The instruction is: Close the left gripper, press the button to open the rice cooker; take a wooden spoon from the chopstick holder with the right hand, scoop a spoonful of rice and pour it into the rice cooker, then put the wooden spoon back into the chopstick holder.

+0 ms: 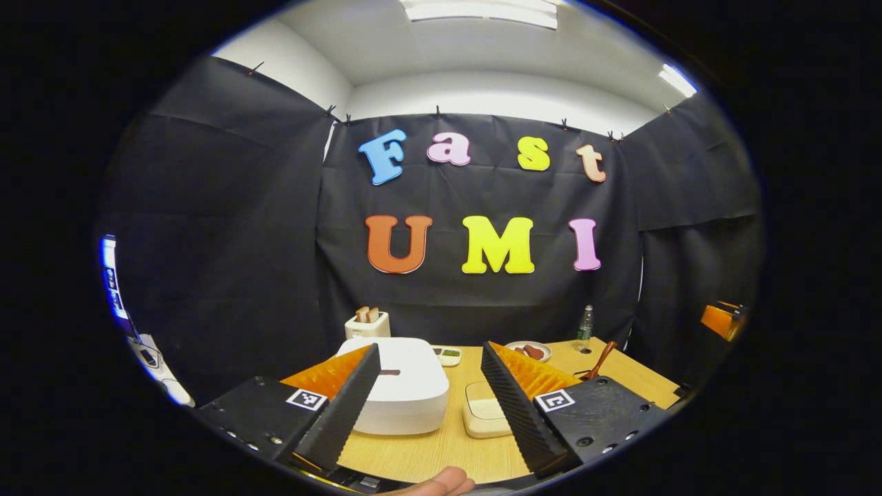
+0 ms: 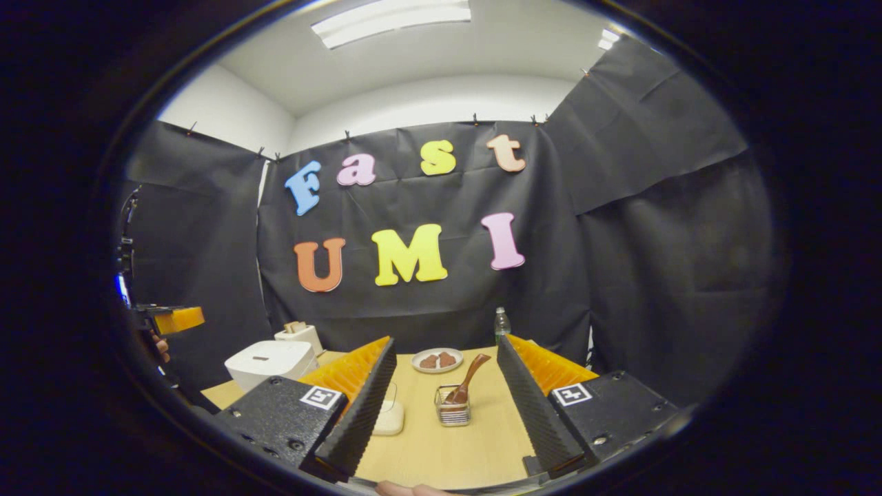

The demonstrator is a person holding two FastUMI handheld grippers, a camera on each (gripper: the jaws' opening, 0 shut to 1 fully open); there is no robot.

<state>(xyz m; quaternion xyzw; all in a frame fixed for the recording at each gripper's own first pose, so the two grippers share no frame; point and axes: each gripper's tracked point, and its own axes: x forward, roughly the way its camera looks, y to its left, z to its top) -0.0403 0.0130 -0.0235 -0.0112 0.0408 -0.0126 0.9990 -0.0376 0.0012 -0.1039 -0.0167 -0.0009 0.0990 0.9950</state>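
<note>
The left gripper hangs above the table with jaws wide apart, not yet closed for pressing. The white square rice cooker, lid shut, sits just ahead, toward its left finger. The right gripper, also spread and empty, faces the brown wooden spoon standing upright in the clear wire-framed chopstick holder, directly ahead between its fingers.

Bright, even light comes from ceiling panels at twelve o'clock in both views, with a second strip glaring at two o'clock in the left gripper view. Shadows are soft. Fisheye distortion bends the edges; focus is sharp centrally, softer toward the rim.
</note>
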